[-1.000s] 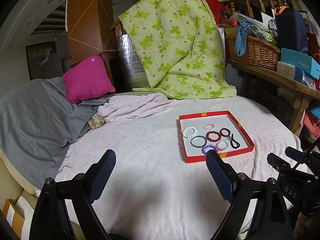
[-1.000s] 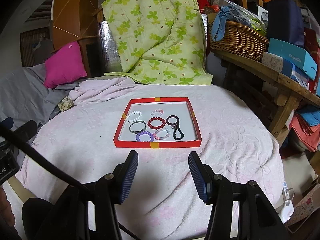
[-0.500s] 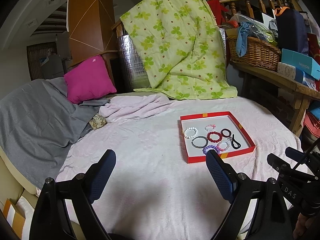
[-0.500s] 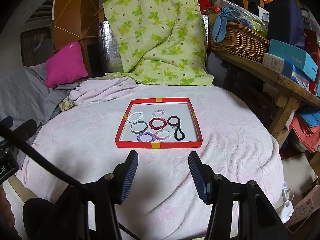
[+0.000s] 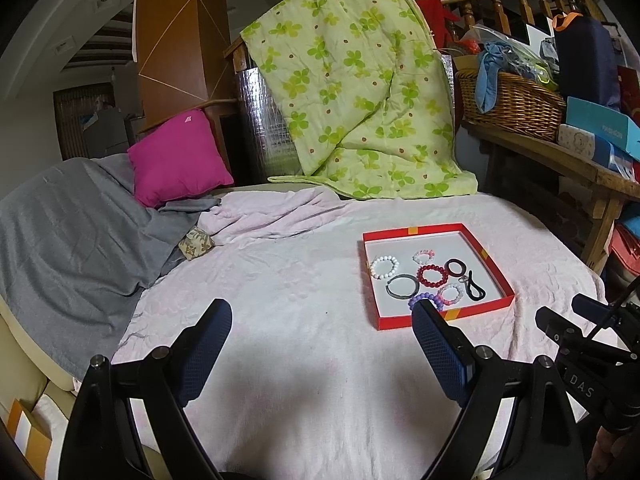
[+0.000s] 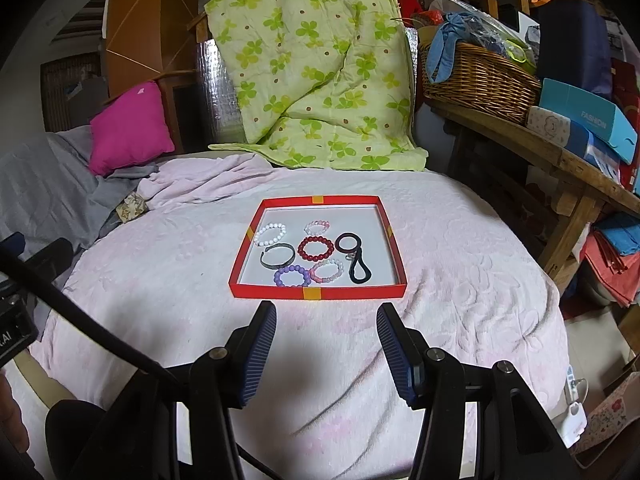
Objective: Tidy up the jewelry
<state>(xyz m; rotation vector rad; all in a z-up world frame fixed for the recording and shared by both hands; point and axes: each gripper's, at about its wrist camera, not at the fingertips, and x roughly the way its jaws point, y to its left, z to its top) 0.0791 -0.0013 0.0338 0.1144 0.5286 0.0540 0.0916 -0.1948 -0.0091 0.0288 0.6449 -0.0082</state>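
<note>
Hardly anything has moved since a second ago: both views sit a shade differently against the room, and the jewelry lies exactly as it did.

All of it sits inside the red tray, which rests on the pink blanket just beyond the right gripper. On the far row lie a white bead bracelet to the left and a small pink bracelet to its right. Nearer come a dark metal bangle, a red bead bracelet and a black hair tie; nearest, a purple bead bracelet, a pale pink bracelet and a black loop strap. Several touch or nearly touch; none lies outside the tray.

So the pieces are gathered in one place, loosely clustered. That fits either a collection finished or a heap waiting to be sorted and spaced; the pictures do not settle which.

Both grippers hover empty with fingers spread, the left gripper over bare blanket, left of the tray.

Underfoot is soft, embossed fabric, so small things would sink and snag. Beyond stand a green floral quilt, a magenta cushion and a cluttered wooden bench with a wicker basket.
</note>
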